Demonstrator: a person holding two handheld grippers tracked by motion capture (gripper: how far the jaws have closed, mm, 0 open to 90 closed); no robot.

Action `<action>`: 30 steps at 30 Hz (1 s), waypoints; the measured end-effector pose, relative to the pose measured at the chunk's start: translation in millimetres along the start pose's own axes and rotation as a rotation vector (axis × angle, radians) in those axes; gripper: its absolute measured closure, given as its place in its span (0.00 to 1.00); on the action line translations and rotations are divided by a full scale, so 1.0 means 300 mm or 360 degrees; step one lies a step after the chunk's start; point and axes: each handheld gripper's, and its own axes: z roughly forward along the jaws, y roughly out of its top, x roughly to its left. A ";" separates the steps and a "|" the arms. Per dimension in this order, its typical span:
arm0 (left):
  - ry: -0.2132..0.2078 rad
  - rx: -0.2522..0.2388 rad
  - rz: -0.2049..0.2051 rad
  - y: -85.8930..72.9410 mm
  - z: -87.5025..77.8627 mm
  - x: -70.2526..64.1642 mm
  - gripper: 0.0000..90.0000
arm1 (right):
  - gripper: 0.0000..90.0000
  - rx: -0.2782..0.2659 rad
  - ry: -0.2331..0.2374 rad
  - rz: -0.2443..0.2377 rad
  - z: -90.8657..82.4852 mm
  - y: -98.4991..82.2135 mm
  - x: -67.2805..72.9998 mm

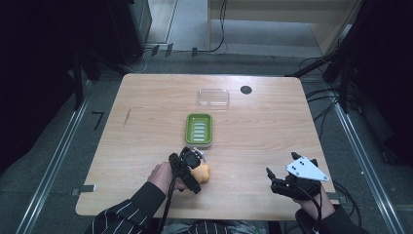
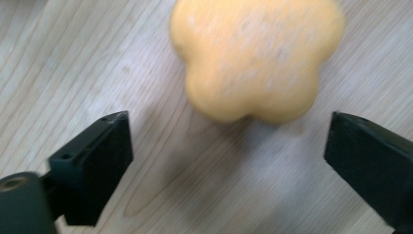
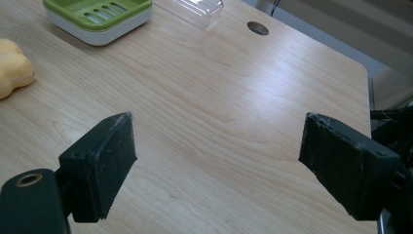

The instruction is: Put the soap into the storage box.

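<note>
An orange flower-shaped soap (image 1: 202, 173) lies on the wooden table (image 1: 146, 97) near its front edge. My left gripper (image 1: 192, 163) is over it, held by a hand in a striped sleeve. In the left gripper view the soap (image 2: 253, 53) sits just beyond the gripper (image 2: 228, 122), whose jaws stand wide apart and touch nothing. A green soap dish (image 1: 198, 129) on a white base rests behind the soap, at mid-table. My right gripper (image 1: 271, 180) hovers at the front right, open and empty; its own view (image 3: 216, 126) has bare wood between the jaws and the soap (image 3: 12, 68) at far left.
A clear plastic lid (image 1: 213, 97) lies behind the green dish, toward the far edge. A dark cable hole (image 1: 246, 89) is beside it at the back. Cables and dark stands ring the table on the floor.
</note>
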 end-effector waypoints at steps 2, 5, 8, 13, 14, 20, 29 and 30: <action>-0.0015 -0.0005 0.0003 0.012 0.008 -0.003 0.08 | 0.15 0.0003 0.0003 -0.0001 0.001 0.000 0.000; -0.0015 -0.0011 0.0027 0.026 0.014 -0.014 0.15 | 0.15 0.0001 0.0001 -0.0003 -0.001 0.000 0.000; -0.0002 -0.0013 0.0046 0.034 0.018 -0.023 0.20 | 0.15 -0.0003 -0.0001 -0.0001 -0.002 -0.002 -0.002; 0.0022 -0.0041 0.0043 0.029 0.020 -0.013 0.37 | 0.15 0.0003 0.0000 0.0000 0.000 -0.001 0.000; 0.0002 -0.0048 0.0043 0.026 0.020 -0.009 0.37 | 0.15 0.0003 0.0000 0.0000 0.000 -0.001 0.000; 0.0006 -0.0053 0.0100 0.020 0.015 -0.006 0.44 | 0.15 -0.0002 -0.0003 -0.0004 -0.003 -0.002 -0.001; 0.0017 -0.0070 0.0101 0.022 -0.002 -0.003 0.28 | 0.15 -0.0004 -0.0002 0.0000 -0.004 -0.003 -0.002; 0.0011 -0.0063 0.0104 0.025 -0.002 -0.006 0.27 | 0.15 -0.0003 -0.0002 0.0000 -0.003 -0.002 -0.002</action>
